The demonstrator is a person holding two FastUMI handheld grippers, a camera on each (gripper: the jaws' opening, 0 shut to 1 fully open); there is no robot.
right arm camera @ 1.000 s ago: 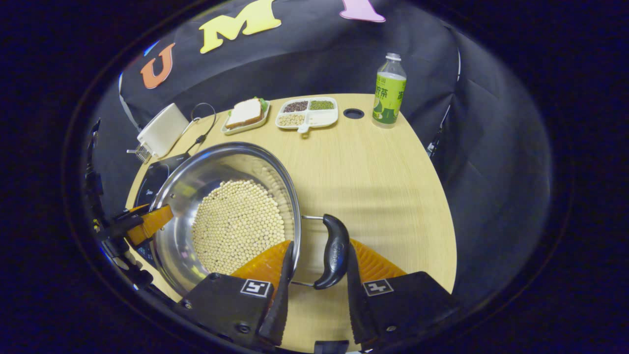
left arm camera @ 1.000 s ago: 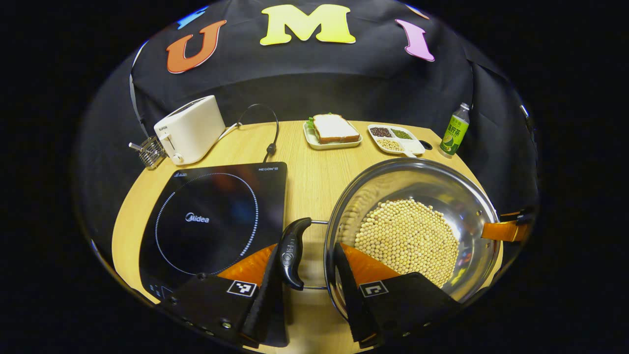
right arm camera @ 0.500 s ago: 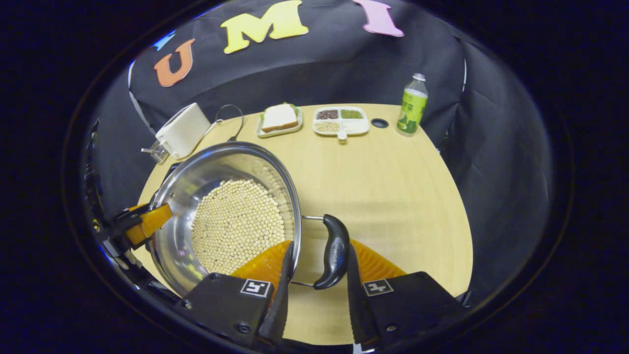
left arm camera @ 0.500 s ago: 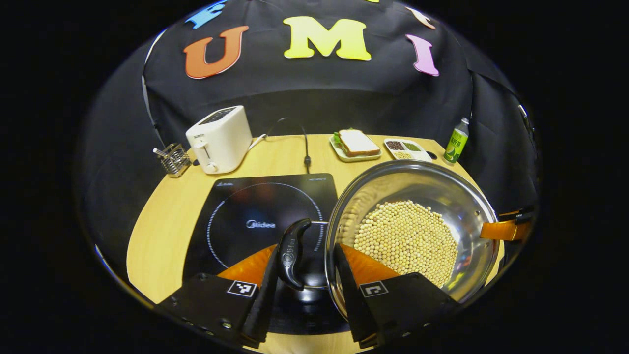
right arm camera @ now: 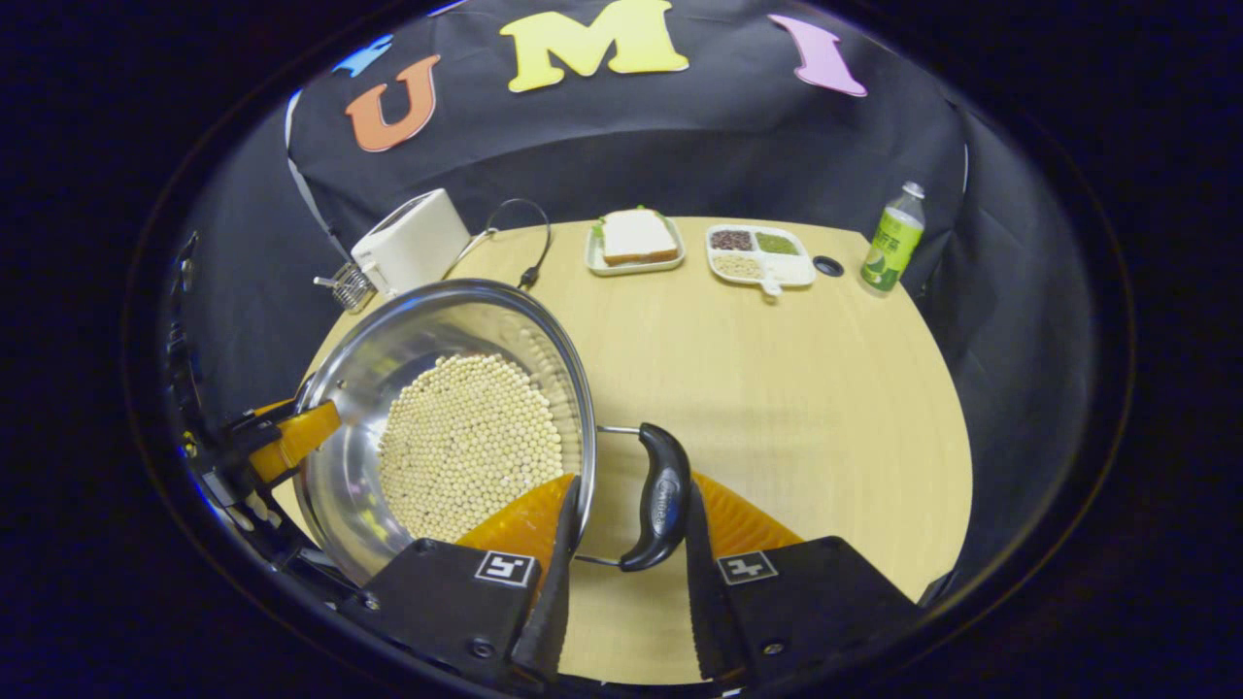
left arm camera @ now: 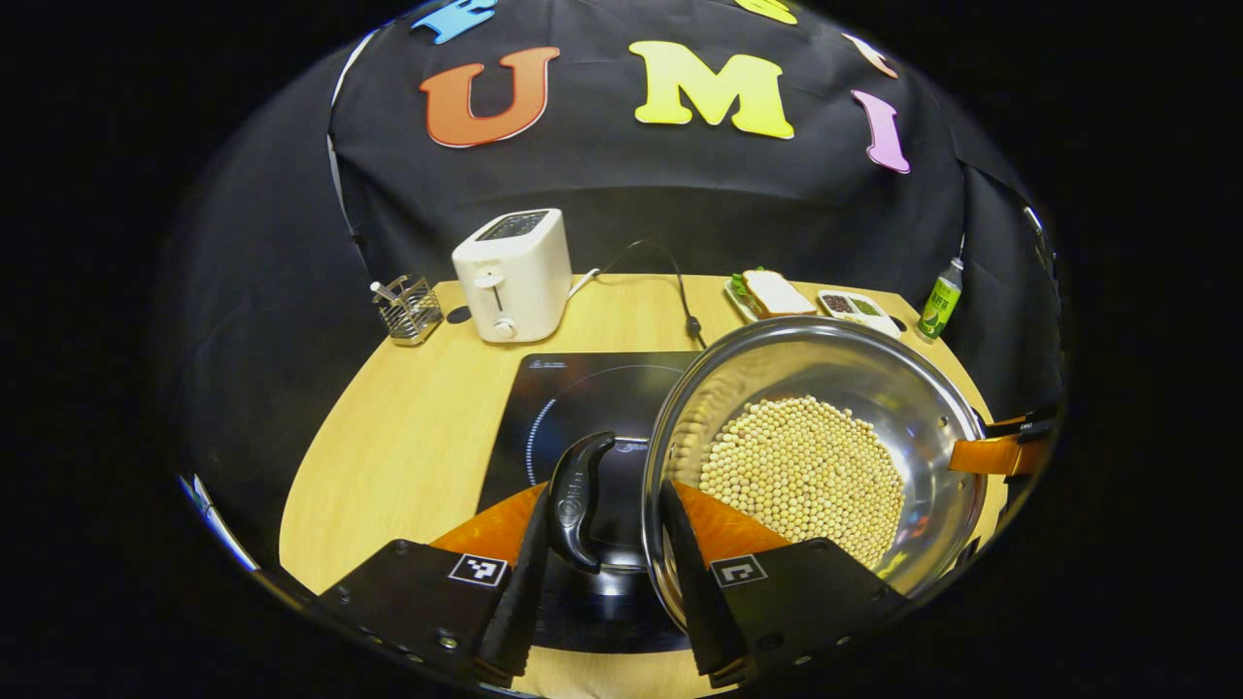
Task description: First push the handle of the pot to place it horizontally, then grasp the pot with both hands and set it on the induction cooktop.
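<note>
Pot [left arm camera: 816, 456] is held over the cooktop [left arm camera: 583, 408] by both handles, left gripper [left arm camera: 602, 573] and right gripper [right arm camera: 621, 573] each clamped on one, so it stays level.

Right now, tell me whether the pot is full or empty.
Partly full: pale beans cover the pot's bottom, with bare steel wall above them.

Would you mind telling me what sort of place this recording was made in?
Most likely a staged kitchen mock-up in a recording booth: a wooden table carries an induction cooktop, a toaster and a sandwich, with black cloth hung behind instead of walls.
</note>
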